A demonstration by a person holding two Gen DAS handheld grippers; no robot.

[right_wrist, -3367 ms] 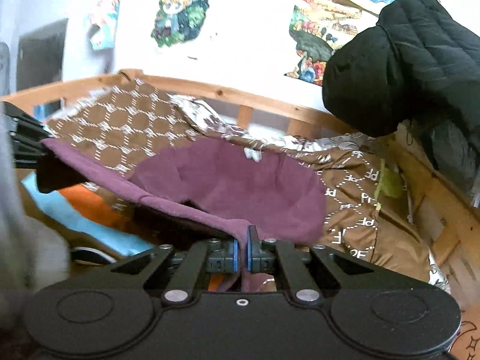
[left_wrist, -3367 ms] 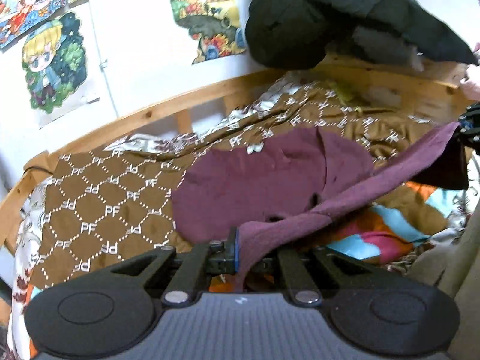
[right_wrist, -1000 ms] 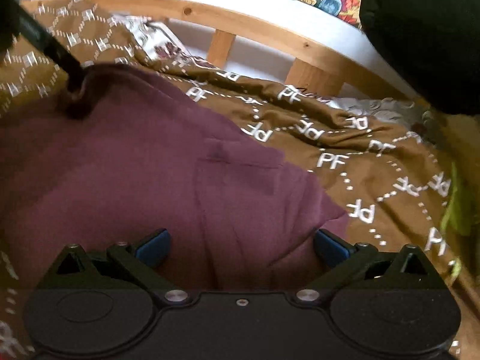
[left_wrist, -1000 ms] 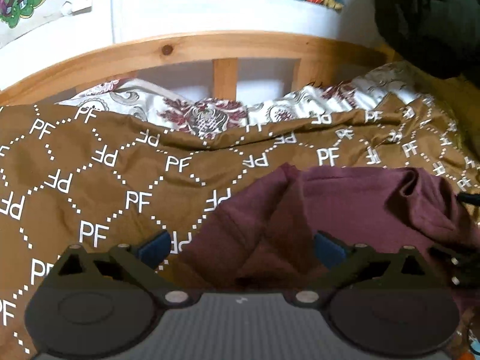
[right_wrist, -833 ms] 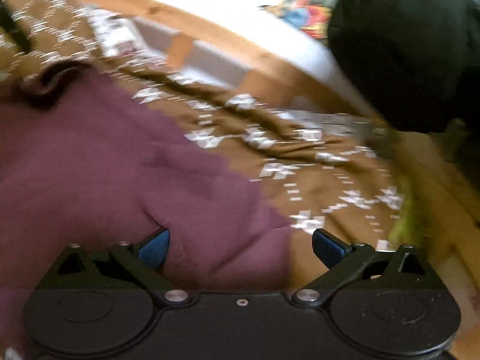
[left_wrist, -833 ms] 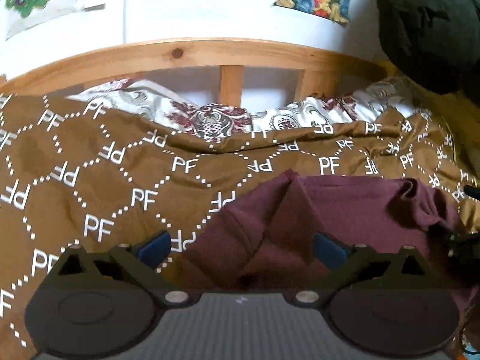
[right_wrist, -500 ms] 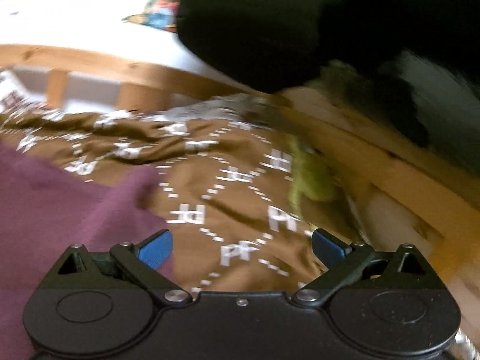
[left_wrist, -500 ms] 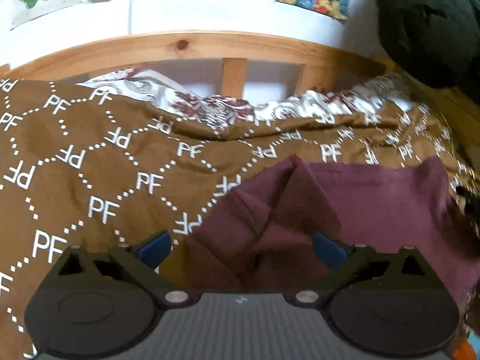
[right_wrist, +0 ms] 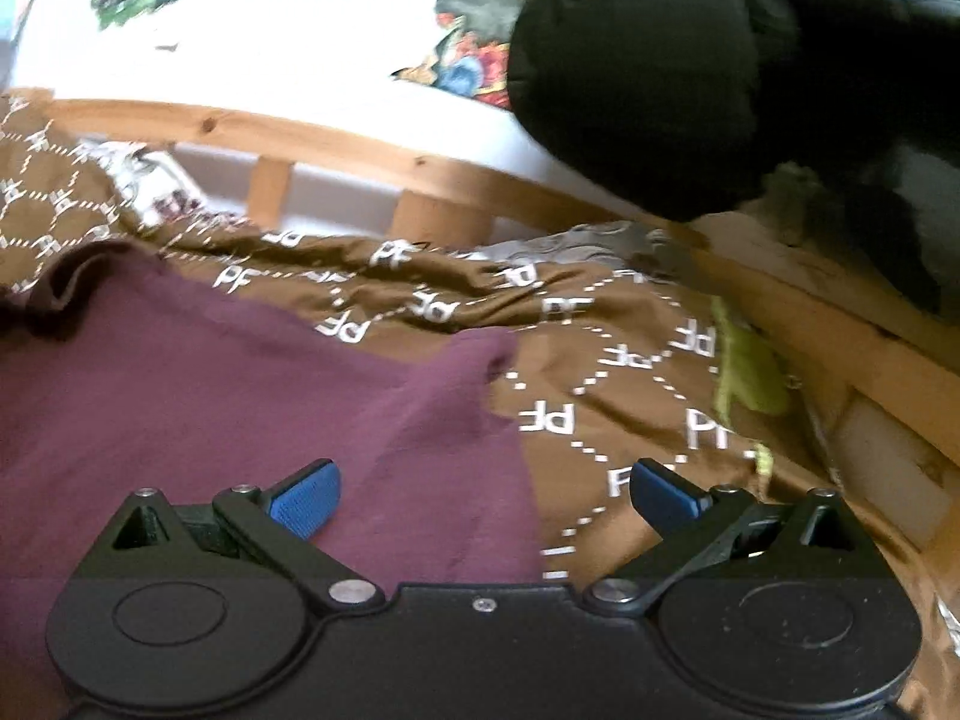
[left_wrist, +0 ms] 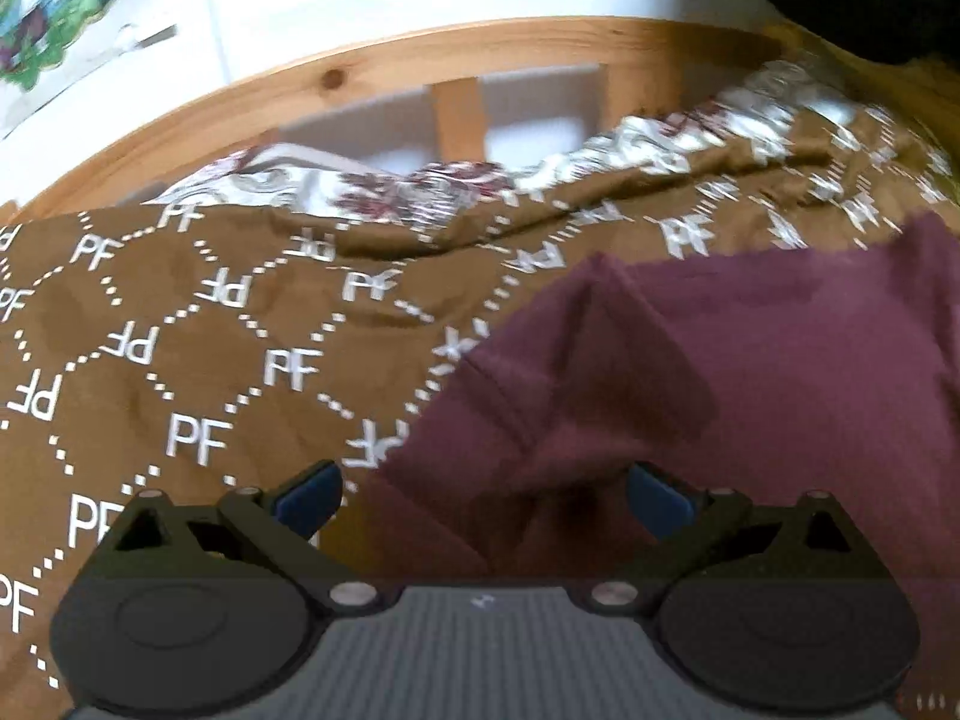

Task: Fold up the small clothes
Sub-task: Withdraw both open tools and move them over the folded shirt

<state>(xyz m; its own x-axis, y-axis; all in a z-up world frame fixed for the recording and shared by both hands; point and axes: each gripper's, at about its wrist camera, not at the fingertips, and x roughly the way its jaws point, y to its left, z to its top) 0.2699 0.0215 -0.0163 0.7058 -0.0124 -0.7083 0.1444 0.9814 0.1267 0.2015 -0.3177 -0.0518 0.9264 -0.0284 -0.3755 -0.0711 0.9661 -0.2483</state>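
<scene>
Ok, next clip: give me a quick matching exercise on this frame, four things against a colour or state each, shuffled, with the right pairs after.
Things:
1. garment
2. blanket
3. left claw
4. padded jacket

Colour or state:
A. black, bunched up over the wooden bed frame
B. maroon, lying on the bed
C. brown with white PF lettering
D. open, holding nothing

Pairs: 1-B, 2-C, 3-D, 4-A
</scene>
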